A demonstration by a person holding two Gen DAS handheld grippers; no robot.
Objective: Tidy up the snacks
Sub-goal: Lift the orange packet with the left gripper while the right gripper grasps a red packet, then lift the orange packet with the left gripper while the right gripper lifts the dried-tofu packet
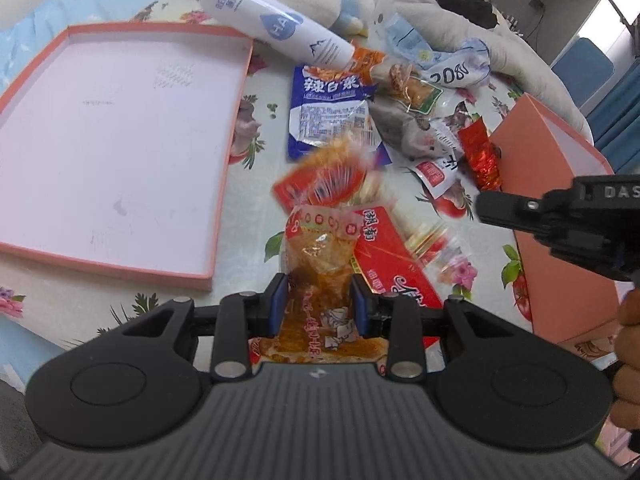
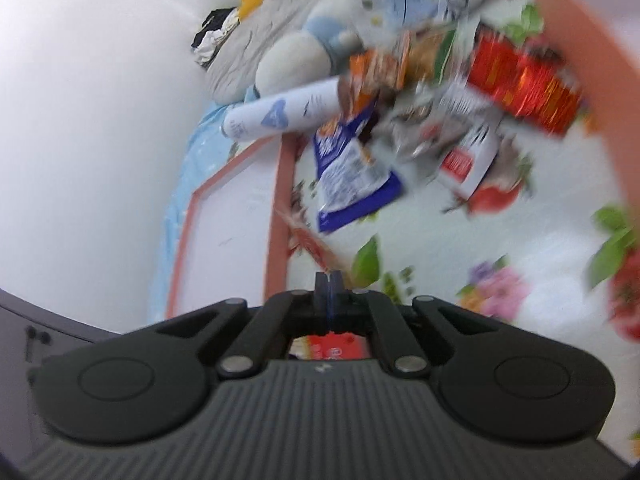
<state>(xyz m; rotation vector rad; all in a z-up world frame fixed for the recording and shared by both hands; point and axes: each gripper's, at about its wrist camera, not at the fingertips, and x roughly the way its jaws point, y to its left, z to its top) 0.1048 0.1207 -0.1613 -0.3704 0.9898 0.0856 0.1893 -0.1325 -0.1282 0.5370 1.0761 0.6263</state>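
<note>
Snacks: most sit loose in a heap on the floral-print counter (image 1: 256,184), none boxed yet as far as I can see.

My left tongs (image 1: 320,300) pinch a clear orange-filled snack pouch (image 1: 320,264) between the blue pads, held low over the counter. A red flat packet with white characters (image 1: 390,256) lies just beside it, partly under it.

My right tongs (image 2: 329,280) are pressed together. A thin red-printed wrapper edge (image 2: 310,246) runs out from between the tips, so I judge they're nipping it. Right wrist view is motion-blurred, so I can't say which packet it belongs to.

Shallow pink cardboard tray with a white inside (image 1: 224,184) lies flat on the left, nothing in it. Pink cardboard box (image 1: 552,184) stands at the right.

Left to sort, judged from the pile: blue-and-white pickle packet (image 1: 328,116), red foil wrapper (image 1: 482,156), small white-and-red sachet (image 1: 434,174), orange packet (image 1: 370,60), crumpled pale-blue bags further back. White spray bottle with blue drop logo (image 1: 276,20) lies across the pile's far edge.

Progress: very early. First pouch is in hand, everything else unplaced.
</note>
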